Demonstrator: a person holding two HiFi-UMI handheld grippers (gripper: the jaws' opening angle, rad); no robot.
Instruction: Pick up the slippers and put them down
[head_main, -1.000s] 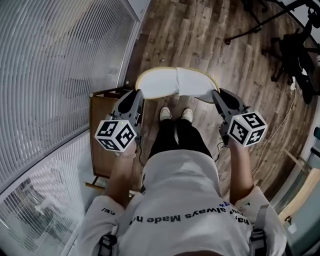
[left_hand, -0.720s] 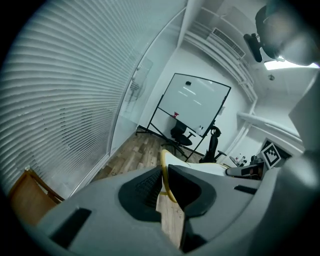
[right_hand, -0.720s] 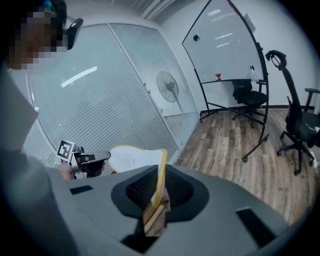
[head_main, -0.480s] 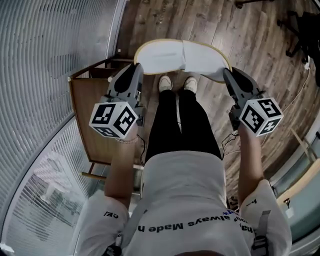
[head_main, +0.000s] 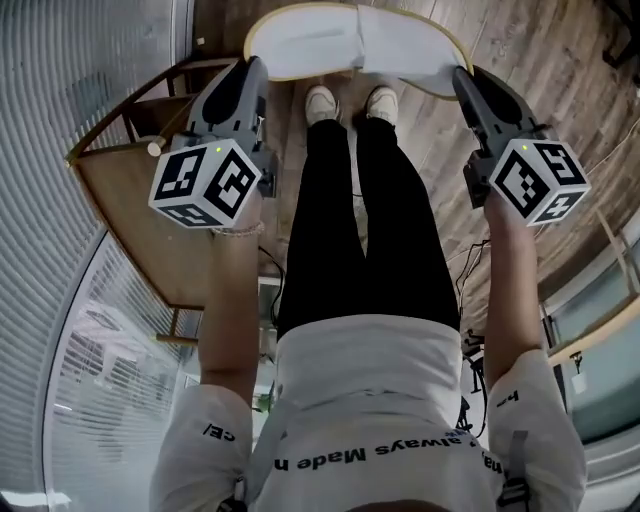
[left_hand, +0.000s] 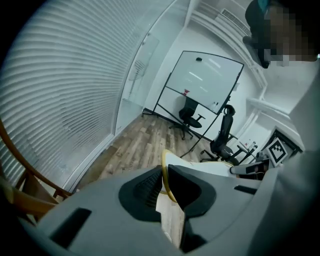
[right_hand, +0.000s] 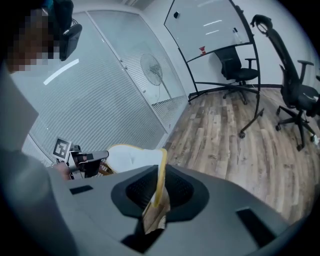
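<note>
The slippers (head_main: 300, 40) look like one long flat white oval with a yellow rim and a seam across the middle. They hang level in front of the person's shins, above the white shoes (head_main: 320, 102). My left gripper (head_main: 255, 66) is shut on the left end of the rim. My right gripper (head_main: 462, 76) is shut on the right end. In the left gripper view the yellow rim (left_hand: 165, 165) runs between the pads of the left gripper (left_hand: 165, 181). In the right gripper view the right gripper (right_hand: 159, 189) pinches the rim, with the white slipper (right_hand: 132, 157) stretching away to the left.
A brown wooden table (head_main: 130, 195) stands at the left beside a glass wall with blinds (head_main: 70, 90). The floor is wood plank. Black office chairs (right_hand: 295, 95) and a whiteboard (left_hand: 205, 80) stand farther off. A cable (head_main: 470, 262) lies by the right leg.
Both grippers have sunk together with the slippers held between them. In the head view they now sit lower by the legs, and the slippers lie at the top edge of the picture.
</note>
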